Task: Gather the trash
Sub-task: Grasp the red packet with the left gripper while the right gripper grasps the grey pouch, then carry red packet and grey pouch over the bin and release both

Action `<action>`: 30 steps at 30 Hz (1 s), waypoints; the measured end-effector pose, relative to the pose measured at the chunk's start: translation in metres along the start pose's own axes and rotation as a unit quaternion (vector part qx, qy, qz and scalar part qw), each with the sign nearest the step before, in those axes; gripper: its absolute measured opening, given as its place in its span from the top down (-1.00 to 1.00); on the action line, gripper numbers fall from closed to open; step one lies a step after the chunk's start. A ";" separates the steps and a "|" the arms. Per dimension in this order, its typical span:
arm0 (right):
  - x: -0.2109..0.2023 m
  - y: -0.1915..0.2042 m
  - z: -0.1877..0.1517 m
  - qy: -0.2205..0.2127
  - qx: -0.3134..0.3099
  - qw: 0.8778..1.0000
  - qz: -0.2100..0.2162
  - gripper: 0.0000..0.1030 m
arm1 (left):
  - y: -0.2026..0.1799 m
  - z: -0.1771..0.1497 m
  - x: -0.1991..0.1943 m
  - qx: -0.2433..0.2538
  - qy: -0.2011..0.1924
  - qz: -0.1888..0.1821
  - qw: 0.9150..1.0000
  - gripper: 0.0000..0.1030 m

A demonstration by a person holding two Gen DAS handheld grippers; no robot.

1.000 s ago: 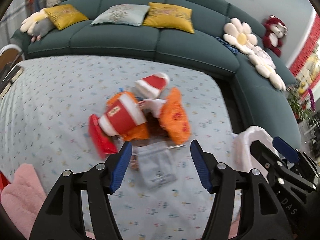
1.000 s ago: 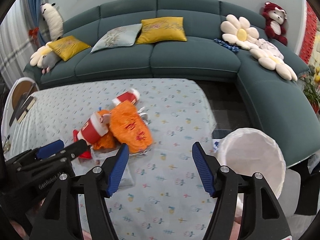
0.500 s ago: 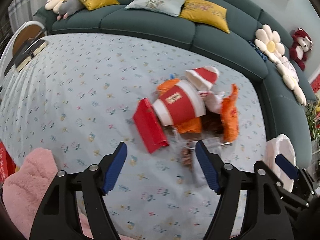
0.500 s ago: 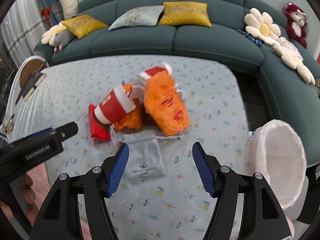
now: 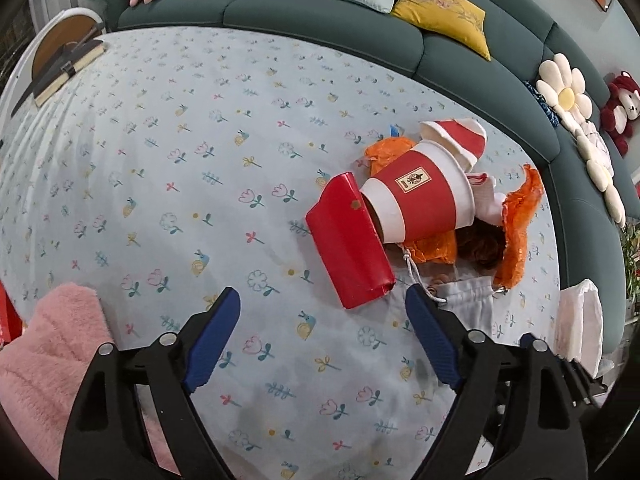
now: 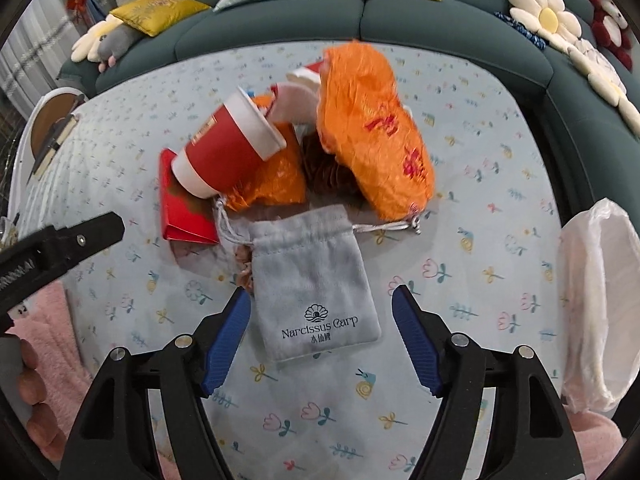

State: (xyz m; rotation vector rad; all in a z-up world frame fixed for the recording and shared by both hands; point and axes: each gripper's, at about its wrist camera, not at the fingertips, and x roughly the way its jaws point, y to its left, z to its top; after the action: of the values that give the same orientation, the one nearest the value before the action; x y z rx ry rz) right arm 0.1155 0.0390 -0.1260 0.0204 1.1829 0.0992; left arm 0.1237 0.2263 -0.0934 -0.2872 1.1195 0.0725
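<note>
A pile of trash lies on the flowered tablecloth [image 5: 160,184]: a red and white paper cup [image 5: 420,196] on its side, a red box [image 5: 348,240], orange plastic bags [image 6: 372,128] and a grey drawstring pouch [image 6: 316,284]. My left gripper [image 5: 320,332] is open and empty, just in front and left of the red box. My right gripper [image 6: 320,332] is open, its fingers on either side of the pouch's lower end, above it. The cup [image 6: 228,148] and box [image 6: 180,208] also show in the right wrist view.
A bin lined with a white bag [image 6: 596,300] stands at the table's right edge. A green sofa [image 5: 320,12] with cushions curves round the far side. A pink fluffy cloth [image 5: 44,344] lies at the near left. A book [image 5: 64,68] sits on a round side table.
Both grippers have moved down and closer to the pile. The left one swung left, so the pile now sits to its right. The right one came over the grey pouch.
</note>
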 end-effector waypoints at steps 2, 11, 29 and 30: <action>0.008 0.001 0.000 0.008 0.000 1.000 -0.003 -0.38 | -0.001 0.003 0.008 -0.002 0.006 -0.006 1.000 -0.63; 0.035 0.006 -0.005 0.037 -0.008 0.999 -0.015 -0.38 | -0.017 0.013 0.045 0.008 0.035 -0.012 0.999 -0.62; 0.036 0.007 -0.011 0.039 -0.035 0.999 0.002 0.78 | -0.022 0.004 0.052 0.031 0.051 -0.036 0.998 0.69; 0.032 0.005 -0.012 0.036 -0.036 0.999 0.003 0.80 | -0.022 0.003 0.048 0.032 0.048 -0.037 0.998 0.69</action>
State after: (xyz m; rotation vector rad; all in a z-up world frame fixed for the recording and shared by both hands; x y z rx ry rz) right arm 0.1160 0.0464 -0.1595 -0.0447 1.2507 0.1486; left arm 0.1513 0.2021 -0.1307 -0.2771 1.2024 -0.0418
